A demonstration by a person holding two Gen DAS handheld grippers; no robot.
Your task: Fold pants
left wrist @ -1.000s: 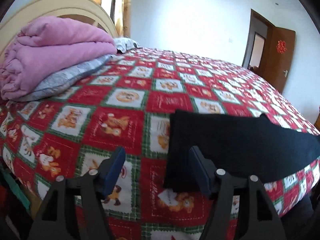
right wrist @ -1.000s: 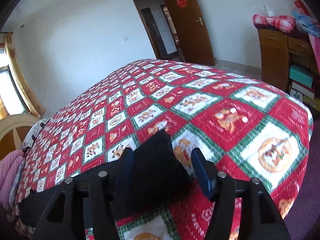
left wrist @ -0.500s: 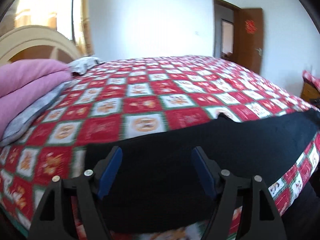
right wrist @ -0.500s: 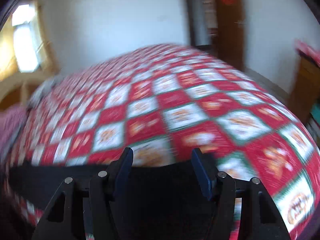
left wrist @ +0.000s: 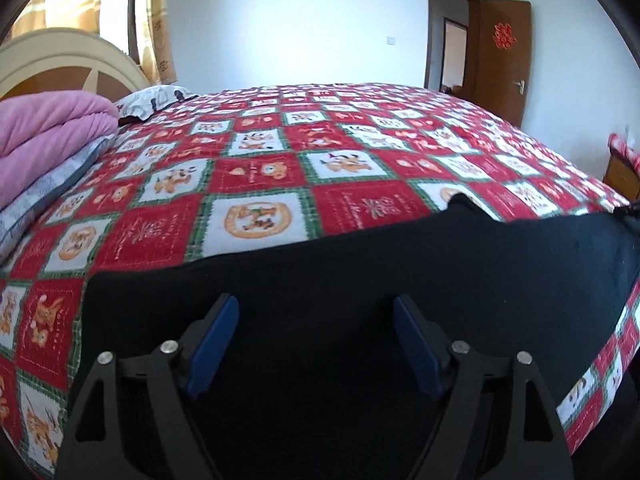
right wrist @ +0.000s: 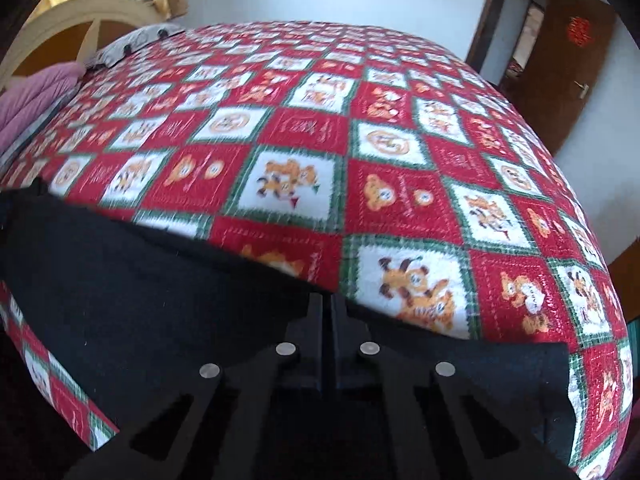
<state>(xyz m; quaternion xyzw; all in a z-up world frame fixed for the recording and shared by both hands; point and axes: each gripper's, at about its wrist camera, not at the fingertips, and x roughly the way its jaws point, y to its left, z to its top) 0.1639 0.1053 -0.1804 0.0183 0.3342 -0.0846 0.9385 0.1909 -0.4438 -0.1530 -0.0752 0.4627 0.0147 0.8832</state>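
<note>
Left wrist view, item one: my left gripper [left wrist: 316, 332], black arms with blue pads [left wrist: 212, 346]. The fingers are spread wide and opening further; nothing is pressed between them. I judge they are parted like this to take a broad bite of cloth.

Item two: the black, soft knit pants [left wrist: 360, 272], laid flat in a long band along the near edge of the bed. They lie under and ahead of both left fingers, and run from just left of the left finger out far past the right one. A small peak of cloth [left wrist: 460, 200] stands up beyond the right finger, probably a corner not yet smoothed.

Item three: the red, white and green checked bedspread with cartoon animals [left wrist: 256, 184], beyond the fingertips, serving as the folding surface.

Item four: a folded pink blanket [left wrist: 44, 128] on a grey quilted pad [left wrist: 44, 192], far left of the fingers near the cream headboard [left wrist: 68, 60], well clear of the work.

Right wrist view, item five: my right gripper [right wrist: 328, 308], fingers pressed together. Their tips meet at the far edge of the pants [right wrist: 160, 292]; whether that hem is actually caught between them I cannot tell, black on black. Cloth spreads to both sides of the fingers and its end [right wrist: 552, 364] lies to their right. My guess is that this hand is placed to lift that edge for a fold.
</note>
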